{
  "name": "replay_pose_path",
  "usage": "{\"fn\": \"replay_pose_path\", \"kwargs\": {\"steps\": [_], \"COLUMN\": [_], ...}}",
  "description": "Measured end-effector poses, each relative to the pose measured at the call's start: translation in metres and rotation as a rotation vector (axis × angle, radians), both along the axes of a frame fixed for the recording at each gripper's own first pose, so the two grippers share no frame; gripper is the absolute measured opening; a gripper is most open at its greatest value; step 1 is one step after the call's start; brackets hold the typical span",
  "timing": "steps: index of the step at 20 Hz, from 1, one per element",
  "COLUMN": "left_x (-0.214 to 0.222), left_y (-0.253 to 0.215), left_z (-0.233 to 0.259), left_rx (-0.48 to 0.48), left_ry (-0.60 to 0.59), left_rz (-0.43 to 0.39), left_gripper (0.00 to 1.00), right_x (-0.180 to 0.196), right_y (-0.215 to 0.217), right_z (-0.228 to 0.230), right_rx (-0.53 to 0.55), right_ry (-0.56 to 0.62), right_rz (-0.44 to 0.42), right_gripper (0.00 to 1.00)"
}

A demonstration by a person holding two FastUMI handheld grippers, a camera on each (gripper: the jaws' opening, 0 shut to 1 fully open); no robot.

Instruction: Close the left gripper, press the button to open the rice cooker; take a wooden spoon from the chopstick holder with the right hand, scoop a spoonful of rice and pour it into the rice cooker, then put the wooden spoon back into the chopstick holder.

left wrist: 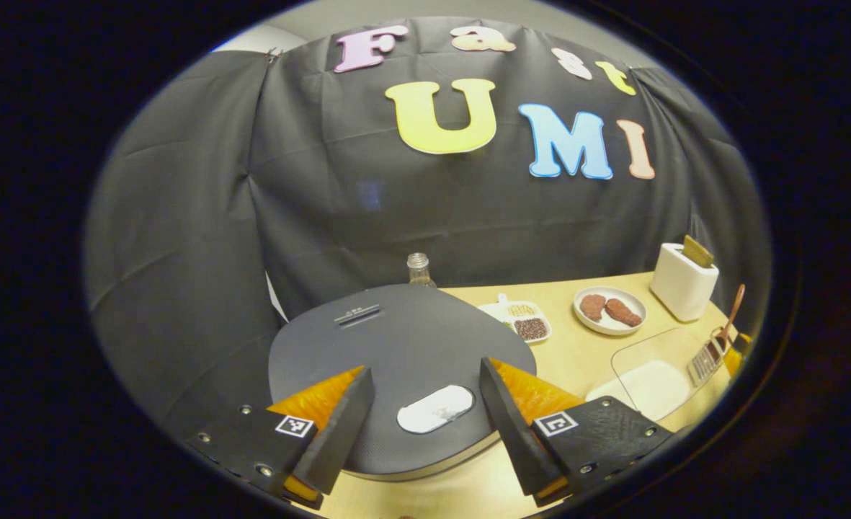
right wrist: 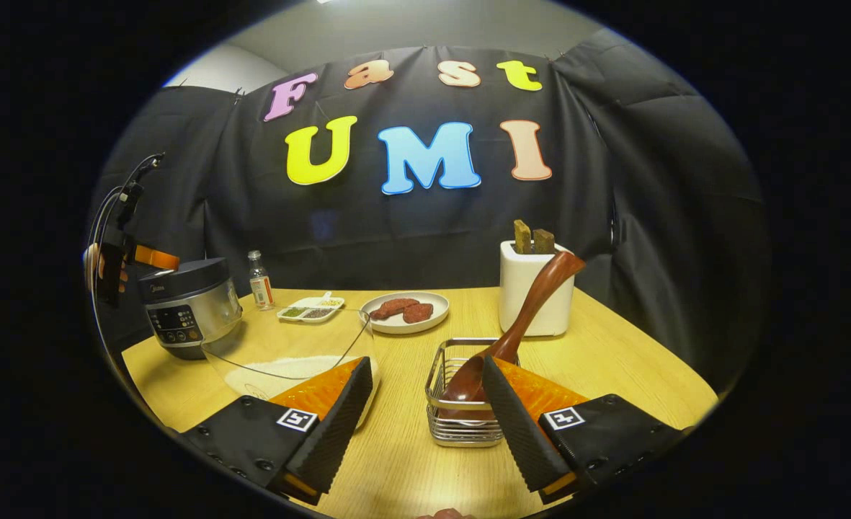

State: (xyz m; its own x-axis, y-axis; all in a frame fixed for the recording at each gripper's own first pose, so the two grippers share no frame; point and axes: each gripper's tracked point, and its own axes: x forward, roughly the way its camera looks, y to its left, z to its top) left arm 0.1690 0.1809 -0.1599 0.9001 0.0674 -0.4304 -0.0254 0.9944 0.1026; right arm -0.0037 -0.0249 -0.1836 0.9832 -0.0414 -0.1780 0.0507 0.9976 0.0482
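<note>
The left claw [left wrist: 425, 414] hangs wide open and empty straight above the rice cooker [left wrist: 403, 360], its button [left wrist: 436, 409] directly between the fingers; the right claw [right wrist: 421, 411] is also open, empty.

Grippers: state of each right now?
Left tool: open, empty, over the cooker lid.
Right tool: open, empty, short of the spoon in the holder.
</note>
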Motion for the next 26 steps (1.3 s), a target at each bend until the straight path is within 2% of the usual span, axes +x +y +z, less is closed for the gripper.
{"fn": "replay_pose_path", "kwargs": {"steps": [2,3,5,9,13,15,19,23,26], "left_x": [0.004,0.003,-0.017,-0.055,-0.084,-0.099,-0.125,-0.135,-0.138], "left_y": [-0.003,-0.017,-0.054,-0.111,-0.117,-0.111,-0.105,-0.074,-0.075], "left_z": [0.027,0.043,0.086,0.141,0.162,0.171,0.159,0.139,0.124], "left_rx": [0.082,0.080,0.047,-0.042,-0.142,-0.159,-0.239,-0.177,-0.178], "left_ry": [-0.073,-0.116,-0.196,-0.346,-0.417,-0.457,-0.467,-0.440,-0.422], "left_rz": [0.014,-0.010,-0.060,-0.175,-0.171,-0.146,-0.112,-0.054,-0.053], "left_gripper": [0.92,0.92,0.92,0.92,0.92,0.92,0.92,0.91,0.92], "right_x": [0.001,0.007,0.017,0.030,0.024,0.015,0.011,0.013,0.017], "right_y": [0.003,0.001,0.001,0.003,0.018,0.023,0.037,0.043,0.046], "right_z": [0.023,0.034,0.067,0.148,0.201,0.221,0.222,0.200,0.192], "right_rx": [-0.013,-0.014,-0.009,-0.035,-0.057,-0.084,-0.113,-0.095,-0.083], "right_ry": [-0.030,-0.049,-0.100,-0.275,-0.327,-0.362,-0.341,-0.280,-0.258], "right_rz": [-0.016,-0.024,-0.028,-0.048,-0.036,-0.048,-0.025,-0.012,-0.009], "right_gripper": [0.98,0.98,0.98,0.98,0.98,0.98,0.98,0.98,0.98]}}
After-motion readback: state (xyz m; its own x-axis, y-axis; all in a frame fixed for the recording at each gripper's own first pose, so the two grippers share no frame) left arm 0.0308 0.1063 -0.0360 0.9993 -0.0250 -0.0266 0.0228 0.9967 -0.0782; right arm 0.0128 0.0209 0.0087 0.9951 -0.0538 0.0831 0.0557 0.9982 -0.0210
